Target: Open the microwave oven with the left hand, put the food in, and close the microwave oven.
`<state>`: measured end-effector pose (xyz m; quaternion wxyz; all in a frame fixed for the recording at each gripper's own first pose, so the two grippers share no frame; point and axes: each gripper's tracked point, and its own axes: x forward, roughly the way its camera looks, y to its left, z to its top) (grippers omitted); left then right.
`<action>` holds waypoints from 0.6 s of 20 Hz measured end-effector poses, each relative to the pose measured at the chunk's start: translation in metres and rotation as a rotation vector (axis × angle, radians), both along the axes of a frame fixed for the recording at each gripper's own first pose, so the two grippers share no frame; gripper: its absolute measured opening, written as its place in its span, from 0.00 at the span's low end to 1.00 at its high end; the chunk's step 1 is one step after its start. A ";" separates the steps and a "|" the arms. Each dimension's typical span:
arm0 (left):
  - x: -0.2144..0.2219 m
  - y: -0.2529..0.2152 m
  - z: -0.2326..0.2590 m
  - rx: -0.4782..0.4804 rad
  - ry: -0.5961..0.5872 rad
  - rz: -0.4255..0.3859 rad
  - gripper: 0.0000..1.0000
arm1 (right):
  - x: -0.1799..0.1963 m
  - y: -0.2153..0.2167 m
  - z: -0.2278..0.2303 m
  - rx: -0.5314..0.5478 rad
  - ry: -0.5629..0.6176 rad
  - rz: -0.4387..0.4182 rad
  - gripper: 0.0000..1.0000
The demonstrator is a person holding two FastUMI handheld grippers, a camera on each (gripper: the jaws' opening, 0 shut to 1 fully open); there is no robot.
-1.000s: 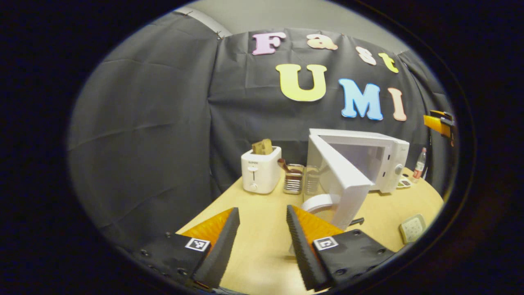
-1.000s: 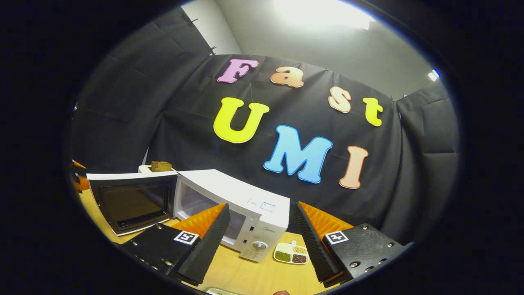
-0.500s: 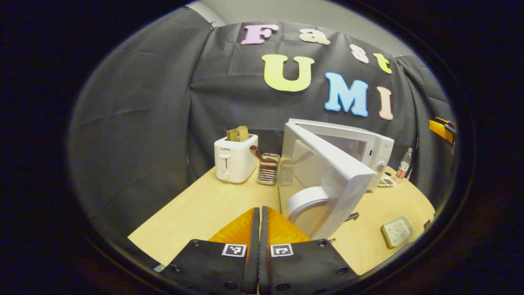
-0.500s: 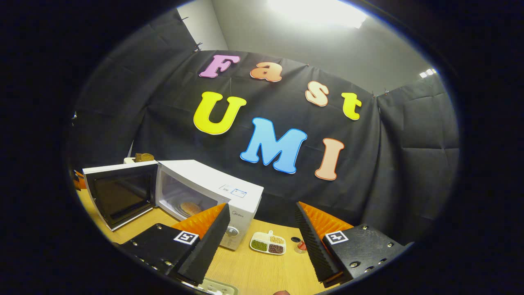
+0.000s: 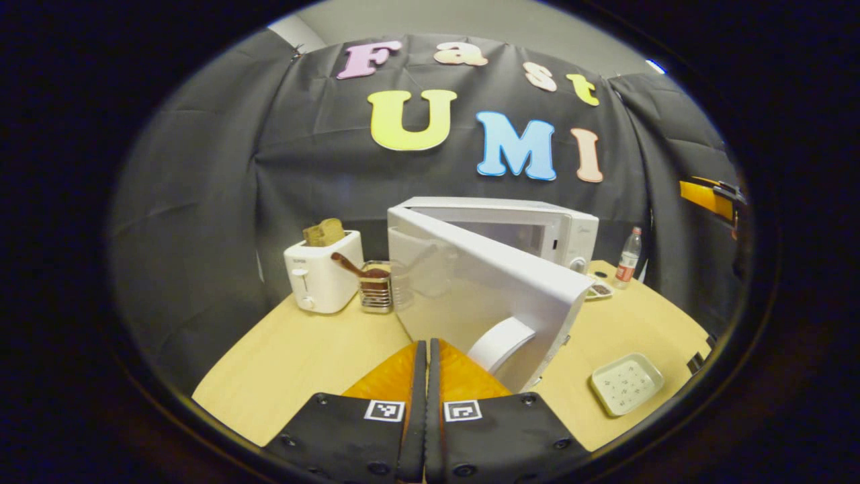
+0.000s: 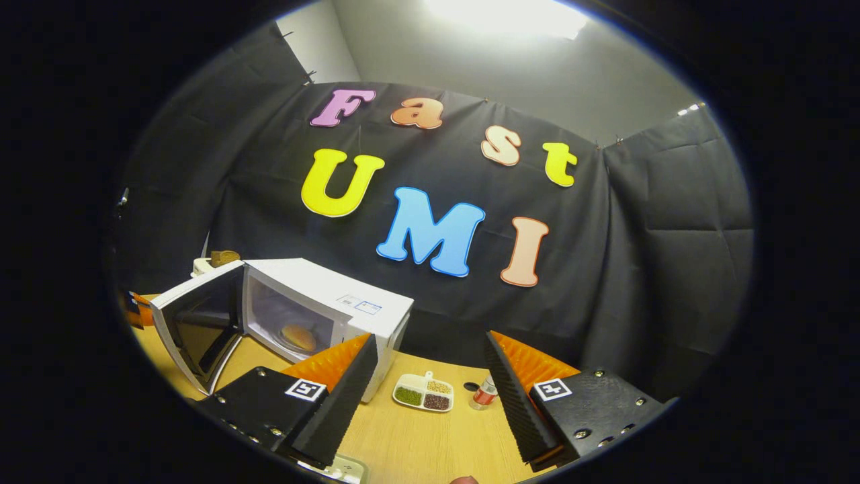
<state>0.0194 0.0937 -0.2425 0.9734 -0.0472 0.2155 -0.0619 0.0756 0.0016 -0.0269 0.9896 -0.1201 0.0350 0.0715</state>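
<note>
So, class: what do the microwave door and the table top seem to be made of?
Microwave door: likely white plastic, smooth and slightly glossy, with a soft sheen on its outer face. Table: looks like pale wood or wood-look laminate, matte, with faint straight grain lines.

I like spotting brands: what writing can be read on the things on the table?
Toaster: small front mark, too blurred.
Microwave: top sticker, too small.
Bottle: red label, unreadable.
No text can be quoted.
</note>
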 end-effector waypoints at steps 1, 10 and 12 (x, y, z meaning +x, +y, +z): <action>0.004 -0.008 0.001 -0.003 -0.003 -0.011 0.08 | 0.000 -0.007 0.000 0.002 0.001 -0.007 0.97; 0.049 -0.079 0.016 -0.002 -0.030 -0.147 0.08 | -0.008 -0.056 -0.006 0.052 0.018 -0.094 0.98; 0.057 -0.096 0.018 0.006 -0.035 -0.187 0.08 | -0.011 -0.064 -0.009 0.057 0.026 -0.112 0.98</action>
